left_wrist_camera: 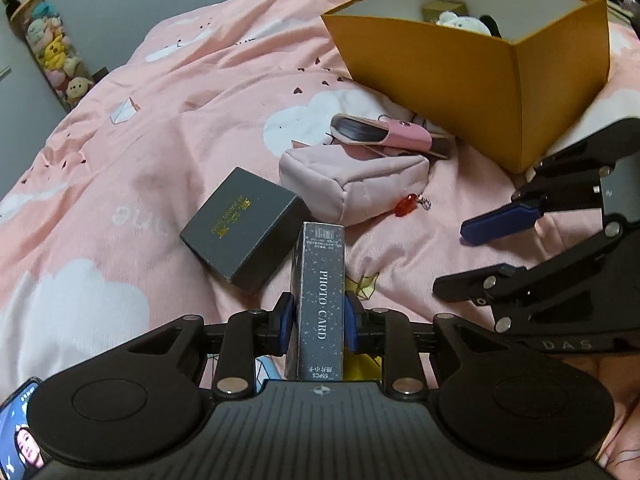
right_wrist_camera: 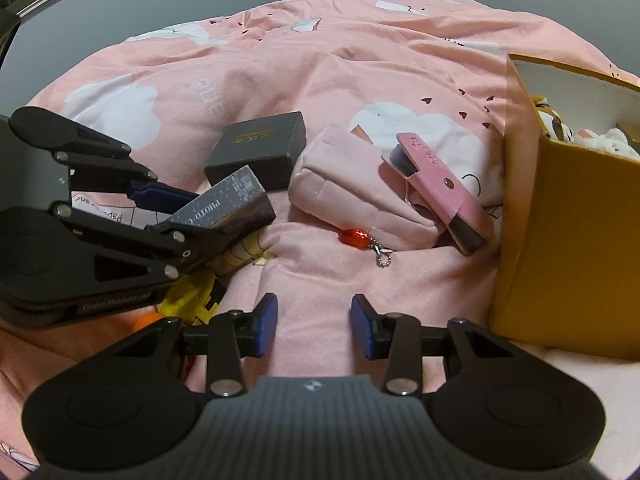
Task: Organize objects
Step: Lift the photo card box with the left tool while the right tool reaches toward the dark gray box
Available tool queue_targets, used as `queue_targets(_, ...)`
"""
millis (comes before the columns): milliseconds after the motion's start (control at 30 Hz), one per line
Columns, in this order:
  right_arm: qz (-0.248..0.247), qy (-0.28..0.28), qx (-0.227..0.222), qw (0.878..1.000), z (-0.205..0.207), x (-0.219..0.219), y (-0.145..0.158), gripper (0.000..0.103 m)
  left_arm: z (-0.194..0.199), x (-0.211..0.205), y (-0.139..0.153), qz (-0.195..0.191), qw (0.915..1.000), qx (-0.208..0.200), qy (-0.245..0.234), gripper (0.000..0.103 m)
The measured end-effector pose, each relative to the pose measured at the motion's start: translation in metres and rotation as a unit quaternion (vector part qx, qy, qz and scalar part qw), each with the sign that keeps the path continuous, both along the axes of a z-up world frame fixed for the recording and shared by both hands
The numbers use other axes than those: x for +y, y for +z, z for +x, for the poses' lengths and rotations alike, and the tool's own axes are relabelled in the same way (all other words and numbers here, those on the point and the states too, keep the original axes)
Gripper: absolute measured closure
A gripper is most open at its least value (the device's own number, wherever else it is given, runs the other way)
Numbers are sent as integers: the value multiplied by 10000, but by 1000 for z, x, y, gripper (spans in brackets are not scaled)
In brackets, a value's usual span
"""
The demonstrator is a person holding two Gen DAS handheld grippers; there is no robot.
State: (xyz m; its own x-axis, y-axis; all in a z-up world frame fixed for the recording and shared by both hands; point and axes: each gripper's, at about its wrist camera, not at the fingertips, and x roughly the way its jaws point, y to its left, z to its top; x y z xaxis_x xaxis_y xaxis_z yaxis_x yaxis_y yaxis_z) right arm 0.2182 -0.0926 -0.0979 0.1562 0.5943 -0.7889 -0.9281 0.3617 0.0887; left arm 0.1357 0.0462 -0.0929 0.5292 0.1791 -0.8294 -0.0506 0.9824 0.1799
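Note:
My left gripper (left_wrist_camera: pixel 319 322) is shut on a grey "PHOTO CARD" box (left_wrist_camera: pixel 320 300), held above the pink bed cover; the box also shows in the right wrist view (right_wrist_camera: pixel 224 208). My right gripper (right_wrist_camera: pixel 313 326) is open and empty over the cover, and shows at the right of the left wrist view (left_wrist_camera: pixel 456 258). A dark grey box (left_wrist_camera: pixel 244 224) (right_wrist_camera: pixel 258 150), a pink pouch (left_wrist_camera: pixel 352 182) (right_wrist_camera: pixel 340 196) with a red charm (right_wrist_camera: pixel 354 237) and a pink card case (left_wrist_camera: pixel 384 136) (right_wrist_camera: pixel 440 188) lie on the bed. An orange box (left_wrist_camera: pixel 480 76) (right_wrist_camera: pixel 560 240) stands at the right.
The orange box holds a plush toy (left_wrist_camera: pixel 464 22) and small items. A yellow object (right_wrist_camera: pixel 192 300) lies under the left gripper. A phone (left_wrist_camera: pixel 20 432) shows at the lower left. A tube of plush toys (left_wrist_camera: pixel 52 48) stands by the far wall.

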Motion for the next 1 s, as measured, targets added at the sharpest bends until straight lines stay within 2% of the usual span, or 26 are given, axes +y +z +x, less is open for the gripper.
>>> queue_targets(100, -11, 60, -58, 10000, 0, 1, 1, 60, -5, 6, 5, -182, 9997, -72, 136, 78)
queue_targets(167, 12, 131, -63, 9999, 0, 1, 4, 60, -10, 12, 11, -443, 9986, -151, 240, 78)
queue_targets(267, 83, 272, -128, 9995, 0, 4, 13, 60, -18, 21, 23, -891, 9948, -275, 399, 78)
queue_targets(433, 215, 591, -365, 9974, 2, 22, 33, 59, -29, 37, 48, -1328, 9865, -634, 719, 78)
queue_targets(567, 284, 809, -465, 9952, 3, 46, 45, 54, -31, 58, 66, -1323, 9806, -921, 1119, 78)
queue_targets(700, 270, 1042, -538, 9927, 2, 74, 48, 35, -29, 82, 74, -1232, 9750, -1095, 1491, 78)
queue_targets(767, 237, 1130, -485, 9921, 3, 90, 48, 34, -28, 91, 76, -1222, 9724, -1171, 1605, 78)
queue_targets(800, 190, 1177, -414, 9920, 4, 100, 48, 34, -27, 96, 76, -1221, 9714, -1193, 1653, 78)
queue_targets(900, -24, 1242, -248, 9919, 6, 124, 43, 22, -23, 107, 75, -1282, 9673, -1255, 1793, 78)
queue_targets(1000, -352, 1254, -218, 9912, 8, 148, 35, 22, -19, 115, 72, -1310, 9654, -1278, 1856, 78)
